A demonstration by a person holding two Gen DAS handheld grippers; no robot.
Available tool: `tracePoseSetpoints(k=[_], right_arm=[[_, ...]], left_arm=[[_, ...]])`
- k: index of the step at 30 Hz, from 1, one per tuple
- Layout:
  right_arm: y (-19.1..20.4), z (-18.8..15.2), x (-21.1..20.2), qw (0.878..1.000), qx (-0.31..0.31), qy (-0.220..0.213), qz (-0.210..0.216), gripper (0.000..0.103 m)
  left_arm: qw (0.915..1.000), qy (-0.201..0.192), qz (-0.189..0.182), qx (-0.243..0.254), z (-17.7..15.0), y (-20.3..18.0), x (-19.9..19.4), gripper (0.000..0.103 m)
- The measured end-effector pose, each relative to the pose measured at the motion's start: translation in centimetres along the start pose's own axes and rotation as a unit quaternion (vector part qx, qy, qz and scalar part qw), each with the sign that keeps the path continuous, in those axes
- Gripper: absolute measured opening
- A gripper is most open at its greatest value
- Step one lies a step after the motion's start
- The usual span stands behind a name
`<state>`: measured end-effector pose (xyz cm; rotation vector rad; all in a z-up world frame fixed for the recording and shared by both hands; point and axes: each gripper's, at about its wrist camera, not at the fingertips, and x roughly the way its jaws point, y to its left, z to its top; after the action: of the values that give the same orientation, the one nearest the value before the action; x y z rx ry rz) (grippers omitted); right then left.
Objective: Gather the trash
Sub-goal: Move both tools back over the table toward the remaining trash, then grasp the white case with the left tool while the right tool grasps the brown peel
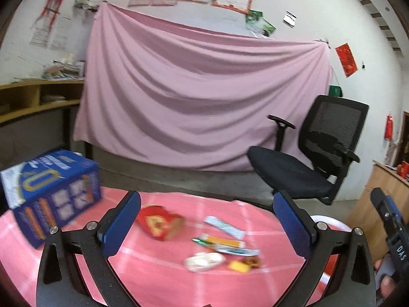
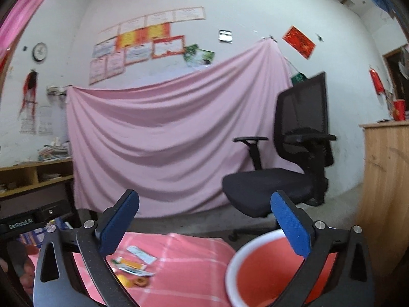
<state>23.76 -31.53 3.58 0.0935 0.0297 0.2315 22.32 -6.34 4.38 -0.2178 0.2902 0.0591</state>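
Observation:
Trash lies on a pink checked tablecloth [image 1: 153,281]: a red carton [image 1: 159,221], a pale blue wrapper [image 1: 223,226], an orange and green wrapper [image 1: 225,244], a crumpled white piece [image 1: 204,261], a yellow bit [image 1: 239,266] and a brown bit [image 1: 254,261]. My left gripper [image 1: 207,220] hovers over them, open and empty. My right gripper [image 2: 204,225] is also open and empty, with a red bin with a white rim [image 2: 255,268] under its right finger. The wrappers [image 2: 133,266] show between the right gripper's fingers. The right gripper's body [image 1: 391,225] appears at the left view's right edge.
A blue box [image 1: 53,192] stands on the table's left. A black office chair [image 1: 314,153] sits beyond the table before a pink hanging sheet [image 1: 199,97]. A wooden cabinet [image 2: 386,192] is at the right, wooden shelves [image 1: 33,102] at the left.

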Motion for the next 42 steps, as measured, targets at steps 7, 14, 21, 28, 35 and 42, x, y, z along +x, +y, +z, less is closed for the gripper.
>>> tracePoseSetpoints(k=[7, 14, 21, 28, 35, 42], right_arm=[[3.8, -0.9, 1.1, 0.999, -0.026, 0.009, 0.046, 0.103], [6.5, -2.2, 2.6, 0.994, -0.073, 0.044, 0.071, 0.103], [7.1, -3.3, 4.6, 0.987, -0.091, 0.113, 0.068, 0.103], [6.4, -4.8, 7.1, 0.973, -0.081, 0.207, 0.053, 0.103], [6.7, -6.3, 8.7, 0.956, -0.087, 0.274, 0.052, 0.097], [6.0, -7.5, 10.5, 0.937, -0.076, 0.338, 0.056, 0.085]], left_arm=[[0.9986, -0.027, 0.04, 0.02, -0.7, 3.7, -2.0, 0.101], [0.9975, -0.033, 0.051, 0.037, -1.8, 5.7, -2.5, 0.101], [0.9975, 0.013, 0.043, 0.054, -2.9, 6.2, -0.8, 0.101], [0.9896, 0.123, 0.014, 0.073, -3.7, 5.4, 3.5, 0.101], [0.9734, 0.205, -0.031, 0.097, -4.6, 4.0, 6.6, 0.1], [0.9436, 0.29, -0.094, 0.129, -6.2, 1.9, 9.1, 0.078]])
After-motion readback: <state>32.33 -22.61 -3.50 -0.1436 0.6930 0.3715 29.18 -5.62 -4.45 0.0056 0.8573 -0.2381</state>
